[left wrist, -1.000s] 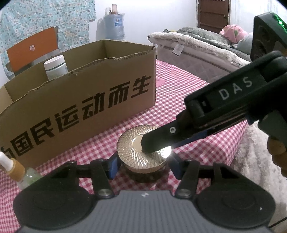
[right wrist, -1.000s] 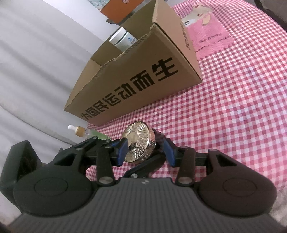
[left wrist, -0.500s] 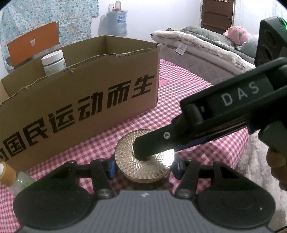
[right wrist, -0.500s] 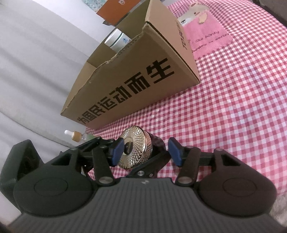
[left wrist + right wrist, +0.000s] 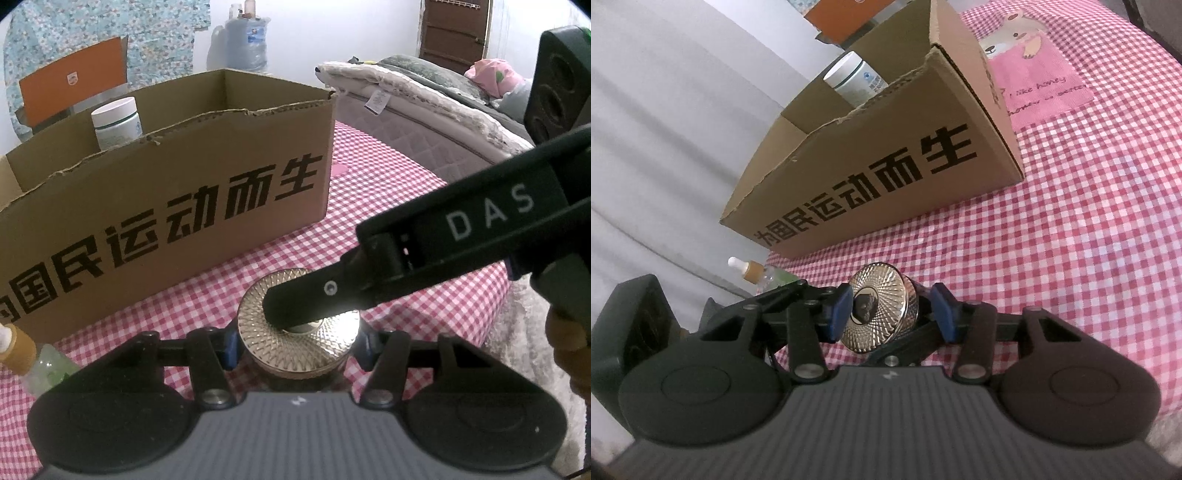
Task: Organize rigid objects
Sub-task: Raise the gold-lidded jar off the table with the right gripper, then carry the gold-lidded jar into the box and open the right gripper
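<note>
Though the right gripper [image 5: 295, 306] overlaps it, jar [image 5: 299, 339] body hidden.

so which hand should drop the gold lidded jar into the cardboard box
Left, probably. The left gripper seems to pinch the gold-lidded round jar by its sides, facing the brown cardboard box. The right gripper only brackets it, one finger across the lid.

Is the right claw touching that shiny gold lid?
Cannot tell. The left wrist view shows one right claw finger lying over the gold lid, but no plain contact or gap.
</note>
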`<state>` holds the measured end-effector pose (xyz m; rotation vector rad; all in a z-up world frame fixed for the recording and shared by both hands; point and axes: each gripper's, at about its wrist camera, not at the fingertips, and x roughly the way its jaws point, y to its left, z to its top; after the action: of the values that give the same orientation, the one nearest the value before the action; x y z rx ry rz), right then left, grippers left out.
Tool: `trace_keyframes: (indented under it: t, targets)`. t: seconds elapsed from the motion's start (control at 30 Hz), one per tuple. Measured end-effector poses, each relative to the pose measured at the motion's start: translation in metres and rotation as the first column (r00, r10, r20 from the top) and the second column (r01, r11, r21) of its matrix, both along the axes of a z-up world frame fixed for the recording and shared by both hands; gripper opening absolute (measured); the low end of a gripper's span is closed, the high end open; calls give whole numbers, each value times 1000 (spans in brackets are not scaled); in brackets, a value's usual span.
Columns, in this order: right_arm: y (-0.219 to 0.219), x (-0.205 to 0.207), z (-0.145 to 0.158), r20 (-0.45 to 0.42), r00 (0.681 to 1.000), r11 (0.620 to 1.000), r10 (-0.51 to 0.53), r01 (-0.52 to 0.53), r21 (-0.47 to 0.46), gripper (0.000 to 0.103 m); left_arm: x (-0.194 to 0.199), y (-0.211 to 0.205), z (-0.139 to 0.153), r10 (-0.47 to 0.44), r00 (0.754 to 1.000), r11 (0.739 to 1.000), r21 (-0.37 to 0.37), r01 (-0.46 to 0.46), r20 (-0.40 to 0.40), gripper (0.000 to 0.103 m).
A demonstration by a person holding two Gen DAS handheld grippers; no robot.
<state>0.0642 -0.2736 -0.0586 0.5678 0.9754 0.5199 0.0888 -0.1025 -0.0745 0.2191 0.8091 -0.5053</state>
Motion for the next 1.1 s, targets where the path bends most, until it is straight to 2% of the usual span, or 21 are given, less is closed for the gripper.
trace_keyframes:
  t: [0.33, 0.53, 0.7, 0.83, 0.9, 0.97, 1.1]
  targets:
    - [9, -4, 15, 39, 999, 1000, 17, -17, -10, 46, -9, 4, 14, 15, 999, 1000, -7, -15, 33, 57]
    - [10, -10, 34, 83, 996, 999, 32, -31, -14, 46, -17, 8, 32, 32, 996, 999, -11, -31, 77, 57]
    - [20, -10, 73, 166, 985, 998, 56, -55, -15, 46, -17, 18, 73, 53, 986, 999, -11, -52, 161, 57]
    - [31, 6, 119, 251, 964, 996, 90, -86, -27, 46, 5, 32, 121, 62, 978, 998, -29, -57, 197, 57]
    - [37, 21, 141, 278, 955, 994, 107, -100, -39, 46, 23, 38, 140, 60, 981, 998, -37, -54, 186, 57]
    - [42, 40, 156, 285, 951, 993, 118, -107, -53, 46, 52, 46, 153, 59, 988, 997, -55, -52, 141, 57]
    - [51, 92, 164, 223, 966, 990, 130, -113, -84, 46, 112, 55, 150, 70, 998, 994, -79, -70, 5, 57]
